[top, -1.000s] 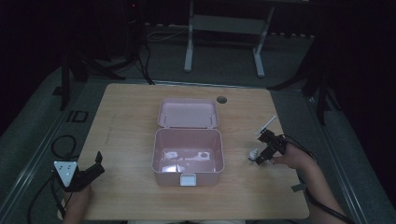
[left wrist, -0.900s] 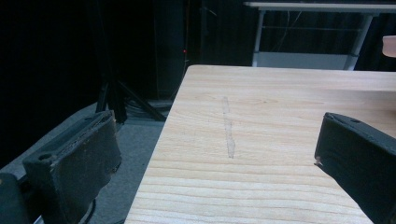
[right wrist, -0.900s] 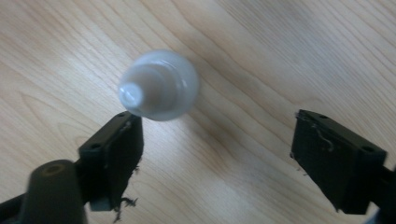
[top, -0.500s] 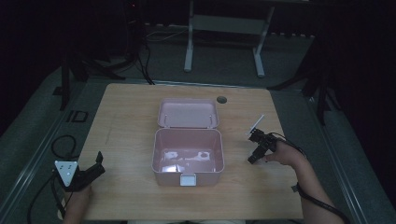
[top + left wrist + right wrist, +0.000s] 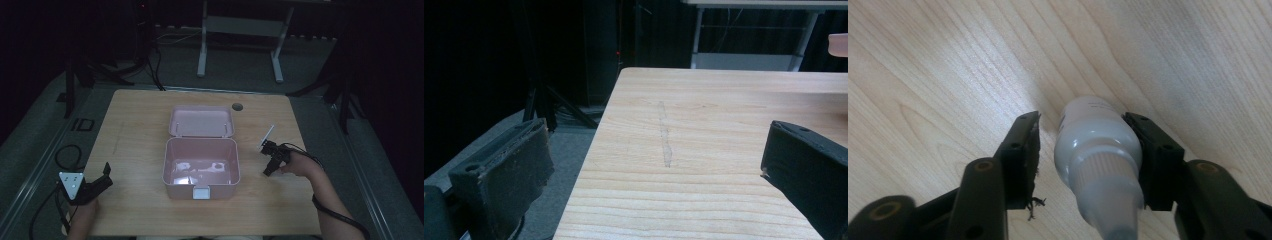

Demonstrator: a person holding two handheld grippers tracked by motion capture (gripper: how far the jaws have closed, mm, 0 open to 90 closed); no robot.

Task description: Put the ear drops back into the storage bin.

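1. The small white bottle [image 5: 1096,145] stood on the bare wood of the table [image 5: 140,125], right of centre in the high view, between the jaws of the right gripper [image 5: 270,156].
2. Over the last second that gripper's jaws had been closing around it. In the right gripper view one pad lay against the bottle's side at the right of the frame, while a thin gap showed at the other pad, so the grip looked not quite complete.
3. In the same second the right hand [image 5: 295,165] had shifted left in the high view, towards the open pink box [image 5: 201,167] at frame centre.
4. I judged this as the start of a pick-up, with the box the likely destination.
5. The left gripper [image 5: 92,187] sat at the lower left of the high view, jaws wide and holding nothing.
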